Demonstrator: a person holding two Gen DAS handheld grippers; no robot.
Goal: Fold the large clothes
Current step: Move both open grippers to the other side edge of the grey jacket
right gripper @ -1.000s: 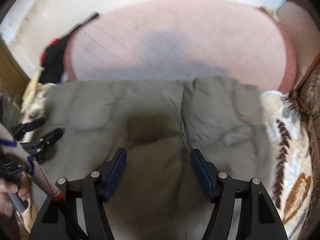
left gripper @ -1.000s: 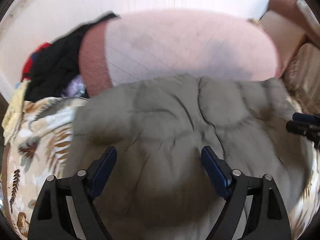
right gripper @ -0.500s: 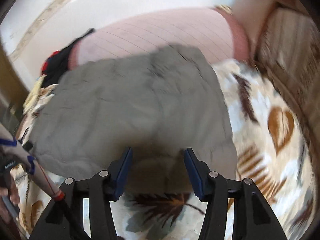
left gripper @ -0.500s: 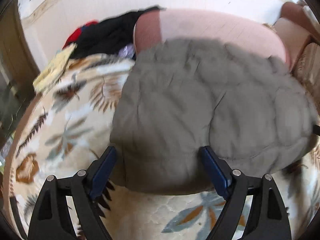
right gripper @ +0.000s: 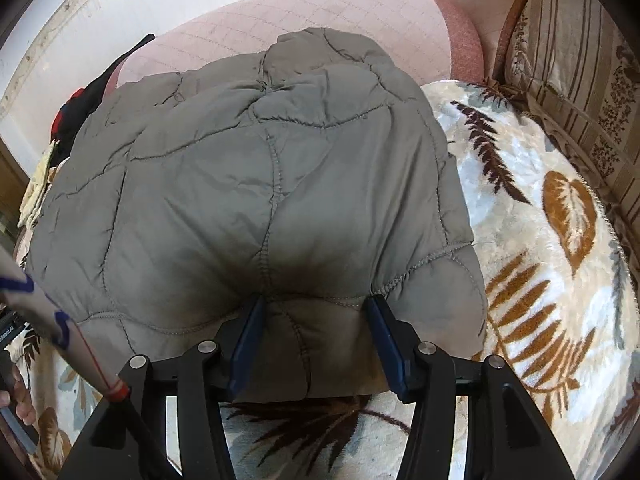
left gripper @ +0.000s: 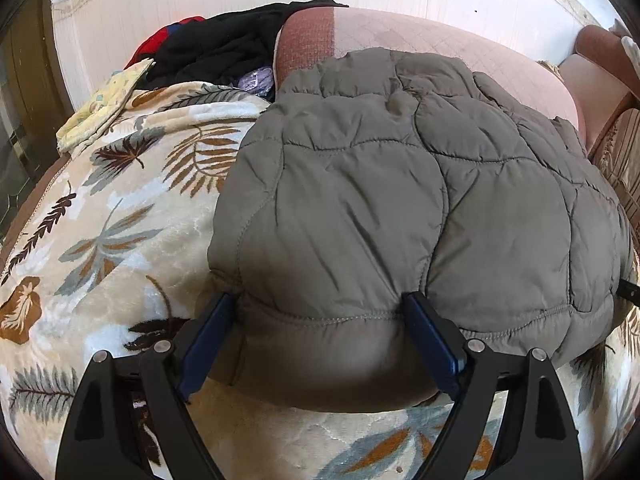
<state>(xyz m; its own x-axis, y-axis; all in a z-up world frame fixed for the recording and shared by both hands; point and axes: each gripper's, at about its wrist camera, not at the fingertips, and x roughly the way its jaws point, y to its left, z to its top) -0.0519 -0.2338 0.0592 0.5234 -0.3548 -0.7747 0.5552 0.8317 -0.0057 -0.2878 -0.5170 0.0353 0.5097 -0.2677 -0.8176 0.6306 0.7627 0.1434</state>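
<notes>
The left gripper [left gripper: 320, 344] has its jaws clamped on the near hem of the grey quilted jacket [left gripper: 400, 184]. The right gripper [right gripper: 314, 346], jaws lately narrowing, pinches that hem too. The jacket lies mid-frame on a leaf-patterned blanket [left gripper: 108, 216]; dark clothes [left gripper: 224, 48] sit upper left.

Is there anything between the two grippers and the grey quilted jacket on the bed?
Nothing visible. The jacket's near hem already sits between the fingers of the left gripper and the right gripper. Only the leaf-print blanket lies under it.
</notes>
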